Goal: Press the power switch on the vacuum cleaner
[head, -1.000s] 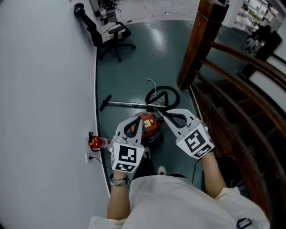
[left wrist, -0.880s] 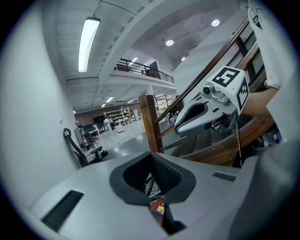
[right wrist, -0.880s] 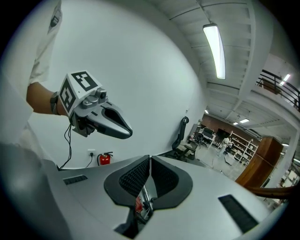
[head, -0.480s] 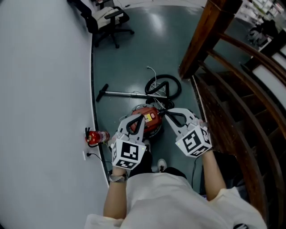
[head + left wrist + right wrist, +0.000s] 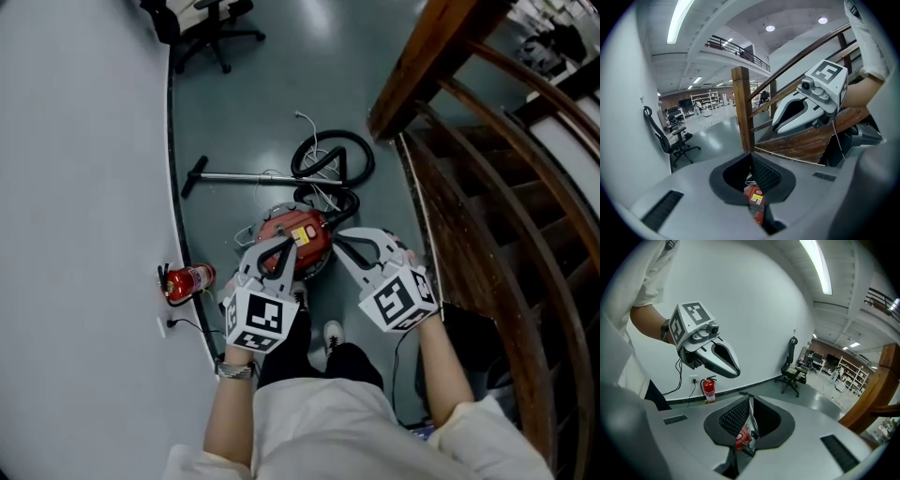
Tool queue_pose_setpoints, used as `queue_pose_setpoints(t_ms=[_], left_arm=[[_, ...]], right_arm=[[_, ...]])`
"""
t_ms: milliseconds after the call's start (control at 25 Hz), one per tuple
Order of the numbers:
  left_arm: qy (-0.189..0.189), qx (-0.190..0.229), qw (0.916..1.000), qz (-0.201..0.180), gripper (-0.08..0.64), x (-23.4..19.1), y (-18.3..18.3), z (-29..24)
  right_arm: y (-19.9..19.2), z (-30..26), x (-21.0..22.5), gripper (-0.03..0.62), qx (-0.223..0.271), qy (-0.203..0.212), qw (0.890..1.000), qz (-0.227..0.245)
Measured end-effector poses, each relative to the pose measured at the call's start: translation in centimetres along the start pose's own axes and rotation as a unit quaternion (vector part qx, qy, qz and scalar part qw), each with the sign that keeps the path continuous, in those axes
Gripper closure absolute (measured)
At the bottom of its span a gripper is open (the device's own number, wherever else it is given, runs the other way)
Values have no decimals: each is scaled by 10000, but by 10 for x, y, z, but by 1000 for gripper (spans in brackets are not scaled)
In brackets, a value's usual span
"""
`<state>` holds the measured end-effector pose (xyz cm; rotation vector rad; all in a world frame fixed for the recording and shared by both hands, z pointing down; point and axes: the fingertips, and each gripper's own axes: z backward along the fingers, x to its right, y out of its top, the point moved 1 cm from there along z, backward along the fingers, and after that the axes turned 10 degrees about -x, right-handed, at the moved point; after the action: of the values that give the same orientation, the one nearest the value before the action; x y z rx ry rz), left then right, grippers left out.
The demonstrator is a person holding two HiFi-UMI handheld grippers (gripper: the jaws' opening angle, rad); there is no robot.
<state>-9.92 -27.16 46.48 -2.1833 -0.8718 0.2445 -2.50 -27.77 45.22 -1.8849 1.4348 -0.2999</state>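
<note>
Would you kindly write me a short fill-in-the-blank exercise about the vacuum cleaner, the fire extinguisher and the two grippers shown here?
1. The vacuum cleaner on the floor has a ___ body.
2. The fire extinguisher stands beside the white ___.
3. The left gripper and the right gripper both have their jaws ___, with nothing held.
Missing words: red; wall; shut.

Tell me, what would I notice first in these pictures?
The bright red vacuum cleaner sits on the grey-green floor, with its black hose curled beside it. Two white tongs hover above it, the left tongs and the right tongs, both shut. A red fire extinguisher stands by the white wall on the left.
</note>
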Motion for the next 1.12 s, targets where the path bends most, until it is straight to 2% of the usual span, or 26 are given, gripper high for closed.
queue_pose_setpoints(t_ms=[320, 560, 920, 960, 1040, 1120], left_arm=[[-114, -317, 9993, 180, 520, 1, -35, -31], [-177, -523, 9977, 403, 517, 4, -63, -50], [-378, -784, 9953, 430, 514, 15, -103, -78], [-407, -813, 9949, 435, 514, 16, -108, -81], [-458, -874, 9941, 454, 514, 18, -119, -87], [-503, -931, 9932, 482, 514, 20, -129, -93]], right_arm=[[-36, -39, -6, 560, -121, 241, 9990, -366], [-63, -68, -15, 560, -405, 435, 9974, -418], [-98, -120, -35, 555, -646, 808, 9935, -472], [-103, -127, -38, 543, -676, 868, 9926, -519], [-113, -142, -46, 460, -792, 1042, 9899, -548], [-125, -156, -53, 457, -937, 1165, 9876, -488]])
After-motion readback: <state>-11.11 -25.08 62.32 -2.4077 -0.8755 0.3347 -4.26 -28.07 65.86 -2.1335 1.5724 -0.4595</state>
